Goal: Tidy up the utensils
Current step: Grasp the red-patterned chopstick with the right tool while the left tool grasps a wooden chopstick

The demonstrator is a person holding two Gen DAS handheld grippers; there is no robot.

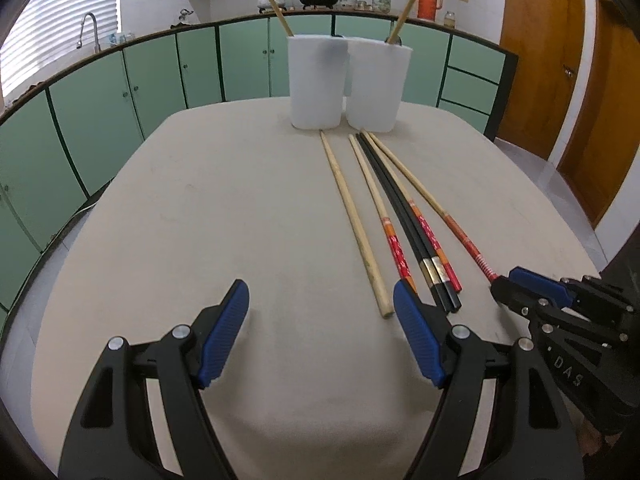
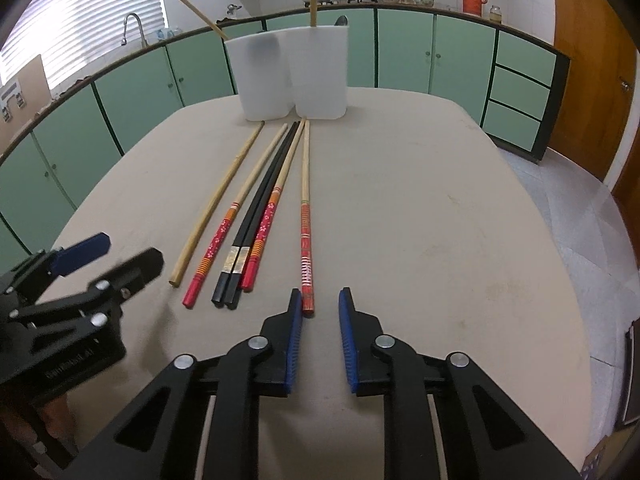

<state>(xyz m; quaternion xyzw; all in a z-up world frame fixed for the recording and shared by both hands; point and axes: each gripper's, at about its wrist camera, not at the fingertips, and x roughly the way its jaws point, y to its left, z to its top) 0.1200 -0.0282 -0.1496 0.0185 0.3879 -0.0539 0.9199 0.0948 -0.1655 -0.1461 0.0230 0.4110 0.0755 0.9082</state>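
Left wrist view: we see two white containers (image 1: 316, 80) (image 1: 376, 84) standing side by side, touching or nearly so, at the far end of the table (image 1: 180, 220). Each holds one plain wooden chopstick (image 1: 274, 4) (image 1: 406, 10) leaning out of its mouth; a dark spoon-like tip shows in the right container, too small to identify.

Six chopsticks lie loose on the table, fanned with tips toward the containers: one plain wooden chopstick (image 2: 218, 200), two red floral ones (image 2: 230, 216) (image 2: 272, 208), a black pair (image 2: 260, 200) lying together, and a red-banded one (image 2: 306, 220) slightly apart on the right.

Left gripper (image 1: 320, 320): fingers wide apart, holding nothing, hovering near the handle ends. Right gripper (image 2: 318, 320): partly open, empty, its left pad just beside the butt of the red-banded chopstick; contact cannot be confirmed.

Our estimate: two sticks sorted, six remaining, so the task is early. The red-banded chopstick looks like the next pick.
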